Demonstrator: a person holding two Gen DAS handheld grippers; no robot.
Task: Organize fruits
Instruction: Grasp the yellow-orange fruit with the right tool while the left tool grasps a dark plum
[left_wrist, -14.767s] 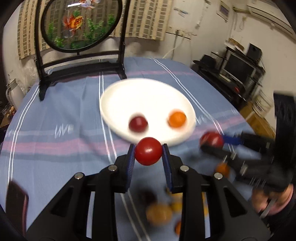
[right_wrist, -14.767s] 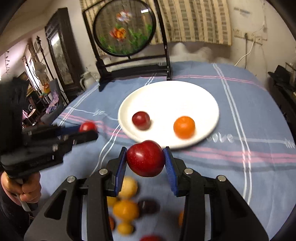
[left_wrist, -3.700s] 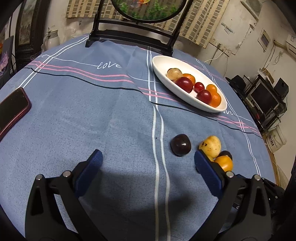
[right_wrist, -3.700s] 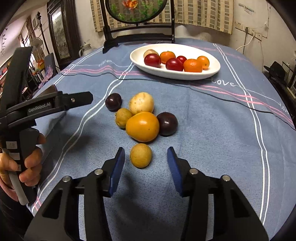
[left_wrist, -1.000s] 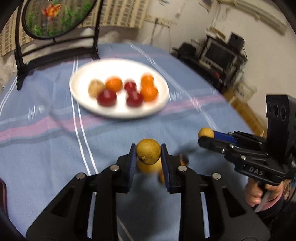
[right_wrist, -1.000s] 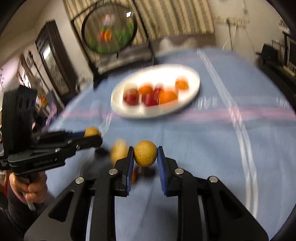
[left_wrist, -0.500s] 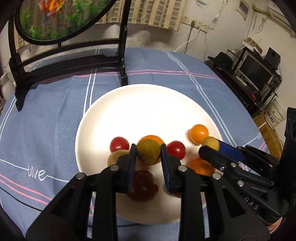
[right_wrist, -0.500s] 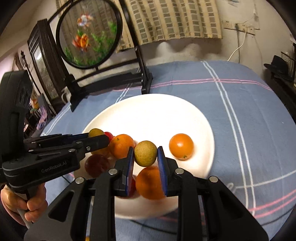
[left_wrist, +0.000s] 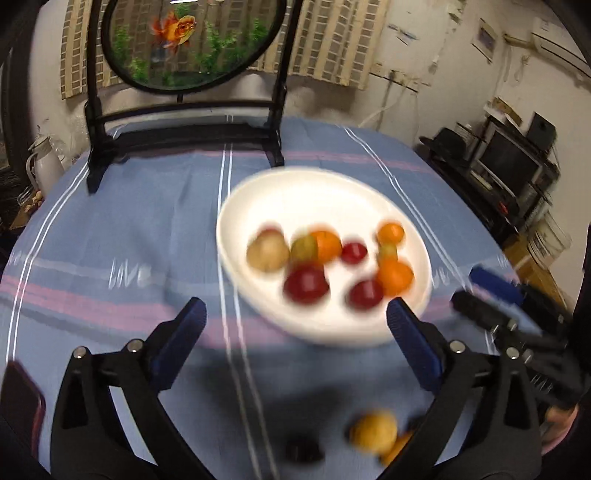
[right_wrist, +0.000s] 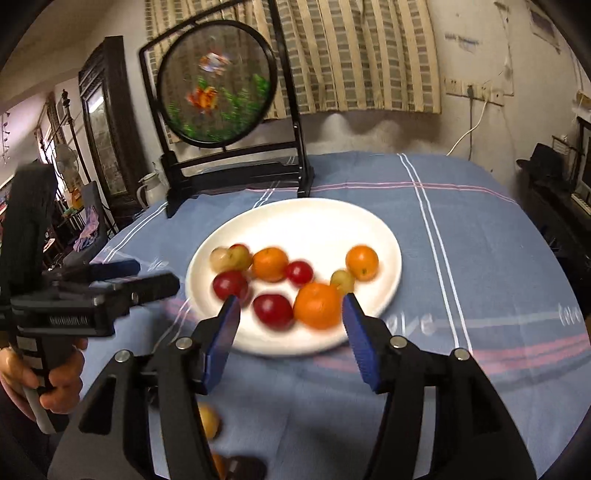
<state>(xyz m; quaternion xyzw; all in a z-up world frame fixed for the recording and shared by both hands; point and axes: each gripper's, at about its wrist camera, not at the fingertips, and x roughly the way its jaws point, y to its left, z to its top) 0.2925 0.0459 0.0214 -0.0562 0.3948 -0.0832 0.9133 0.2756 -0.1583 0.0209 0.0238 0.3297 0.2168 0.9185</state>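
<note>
A round worktop (right_wrist: 480, 236) under a blue striped cloth fills a cluttered room, with a goldfish screen (right_wrist: 218, 85) standing at its far edge.

At the left, the left gripper (left_wrist: 295, 332) has just been opening; its fingers (left_wrist: 184, 332) are spread wide with nothing between them. It hangs over the near rim of the white plate (right_wrist: 303, 218). The plate holds about nine fruits (right_wrist: 269, 264), red, orange and yellow-green, bunched in its near half. At the right, the right gripper (right_wrist: 290, 328) has also just been opening, and its fingers (right_wrist: 225, 332) stand released and empty.

The drop looks done, so the step in hand is likely the return trip. I would draw both grippers back and up before swinging them, so no finger rakes the plate rim or the heap. A few fruits remain on the cloth near the person: a yellow one (left_wrist: 373, 432), a dark one (left_wrist: 304, 448) and an orange one, partly hidden. The two grippers sit close together, so they should take separate fruits. A phone (left_wrist: 18, 406) lies at the far left edge, well clear. The screen's feet stand behind the plate, out of the way.
</note>
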